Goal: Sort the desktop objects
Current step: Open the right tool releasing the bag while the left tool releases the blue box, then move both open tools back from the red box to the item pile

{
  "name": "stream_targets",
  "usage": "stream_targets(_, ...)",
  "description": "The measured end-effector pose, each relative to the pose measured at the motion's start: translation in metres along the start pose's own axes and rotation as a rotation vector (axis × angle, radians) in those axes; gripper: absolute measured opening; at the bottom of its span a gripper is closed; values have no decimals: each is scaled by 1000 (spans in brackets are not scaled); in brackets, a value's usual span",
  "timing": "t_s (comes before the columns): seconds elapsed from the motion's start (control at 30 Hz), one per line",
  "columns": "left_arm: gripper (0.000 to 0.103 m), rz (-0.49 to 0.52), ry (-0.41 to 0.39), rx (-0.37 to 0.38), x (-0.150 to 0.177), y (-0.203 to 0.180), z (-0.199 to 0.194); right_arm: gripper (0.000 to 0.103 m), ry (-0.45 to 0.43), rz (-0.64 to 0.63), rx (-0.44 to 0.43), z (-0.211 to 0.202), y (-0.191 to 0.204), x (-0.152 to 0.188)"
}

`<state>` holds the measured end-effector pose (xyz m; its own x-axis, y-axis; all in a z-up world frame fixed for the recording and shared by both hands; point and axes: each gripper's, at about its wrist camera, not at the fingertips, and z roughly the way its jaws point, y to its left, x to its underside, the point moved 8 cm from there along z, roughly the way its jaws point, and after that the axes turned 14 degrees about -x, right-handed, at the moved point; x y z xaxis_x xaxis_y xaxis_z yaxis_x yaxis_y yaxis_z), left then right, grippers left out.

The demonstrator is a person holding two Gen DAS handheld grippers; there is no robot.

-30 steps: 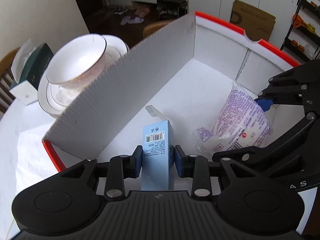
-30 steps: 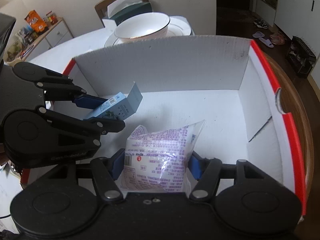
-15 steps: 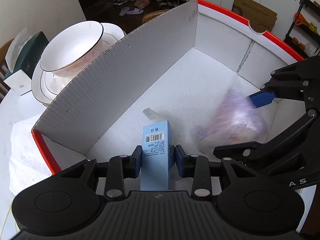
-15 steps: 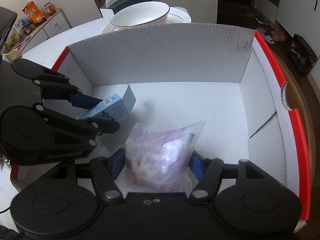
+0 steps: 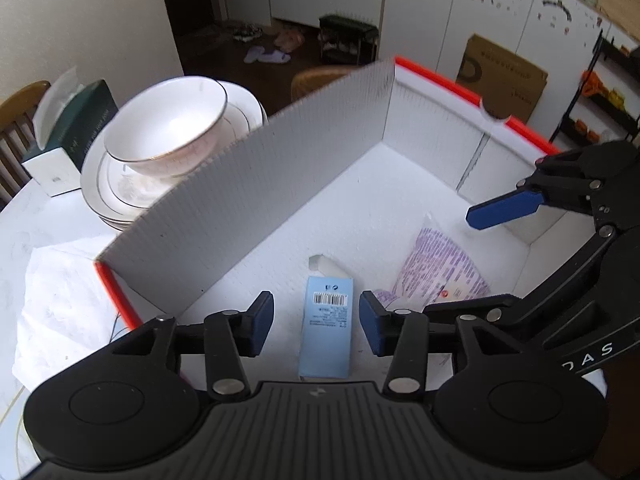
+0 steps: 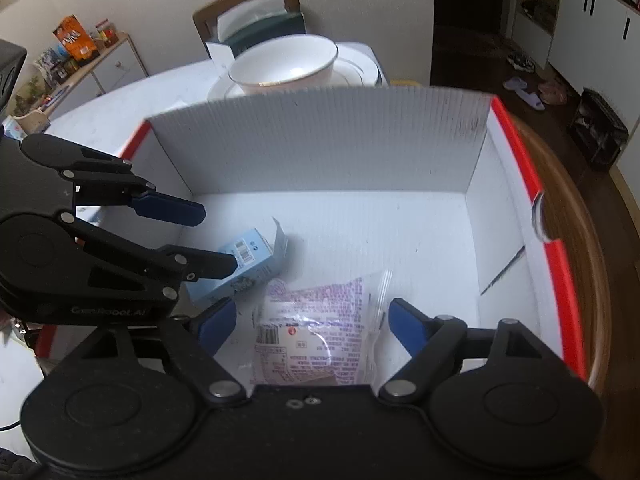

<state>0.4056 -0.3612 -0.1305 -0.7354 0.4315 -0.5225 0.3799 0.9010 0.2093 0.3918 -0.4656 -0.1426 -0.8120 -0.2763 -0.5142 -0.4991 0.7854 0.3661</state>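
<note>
Both tools are opening: left tool (image 5: pixel 316 318) straddling the blue carton (image 5: pixel 326 330) lengthwise, right tool (image 6: pixel 310 326) straddling the pouch (image 6: pixel 316 332), neither pressing.

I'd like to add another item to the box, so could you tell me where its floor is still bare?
The white floor is bare along the corrugated far wall and toward the red-edged right wall. The near left corner is crowded: the blue carton, the purple-printed packet and both opening claws, left and right.

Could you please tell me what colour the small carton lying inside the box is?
Light blue, with a barcode label on the small carton; clearest in the left wrist view.
</note>
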Motion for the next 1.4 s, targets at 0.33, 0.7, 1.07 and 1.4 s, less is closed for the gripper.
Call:
stream_targets(0.33, 51, -74, -110, -16, -5, 11, -41, 86, -58, -27, -43, -23, 13, -3)
stream_targets(0.7, 68, -167, -188, -49, 1, 20, -74, 93, -148, -93, -78, -48, 33, -6)
stream_targets(1.07, 81, -215, -230, -66, 27, 30, -103, 95, -234, -115, -79, -70, 52, -3)
stream_targets(1.4, 103, -287, -277, -53, 66, 58, -132, 96, -284, -99, -84, -72, 87, 1)
